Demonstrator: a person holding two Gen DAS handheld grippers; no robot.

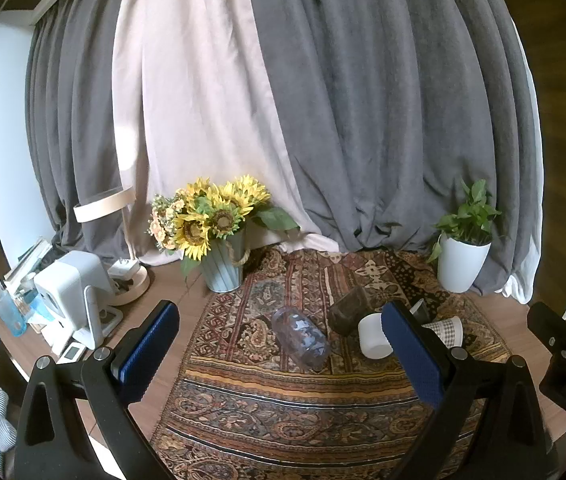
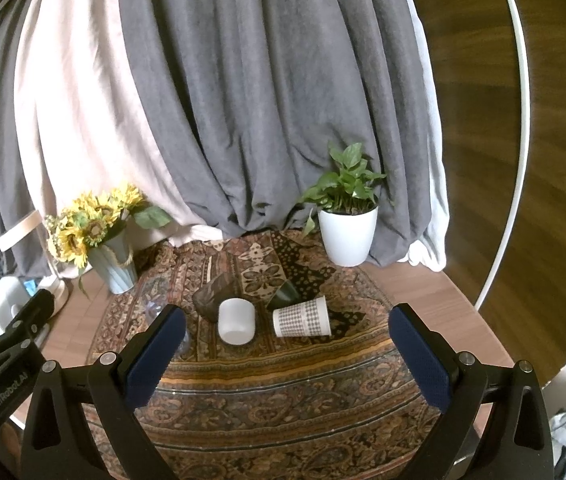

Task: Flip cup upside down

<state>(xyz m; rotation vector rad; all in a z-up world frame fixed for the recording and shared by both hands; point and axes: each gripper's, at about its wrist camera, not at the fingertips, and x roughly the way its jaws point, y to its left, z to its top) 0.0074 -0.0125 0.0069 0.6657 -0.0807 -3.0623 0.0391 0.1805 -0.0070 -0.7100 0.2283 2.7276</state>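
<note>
Several cups lie on their sides on a patterned rug (image 1: 283, 392) (image 2: 283, 380). A clear plastic cup (image 1: 301, 338) lies at the left. A dark brown glass (image 1: 349, 310) (image 2: 213, 298), a white cup (image 1: 375, 336) (image 2: 237, 321), a checked paper cup (image 1: 445, 330) (image 2: 302, 317) and a dark cup (image 2: 285, 295) lie to its right. My left gripper (image 1: 279, 356) is open above the rug, short of the clear cup. My right gripper (image 2: 287, 354) is open, short of the white and paper cups. Both are empty.
A sunflower vase (image 1: 221, 256) (image 2: 117, 264) stands at the rug's back left. A white potted plant (image 1: 461, 256) (image 2: 347, 236) stands at the back right. Curtains hang behind. A lamp (image 1: 123, 248), white device (image 1: 71, 292) and bottles (image 1: 3, 304) crowd the table's left.
</note>
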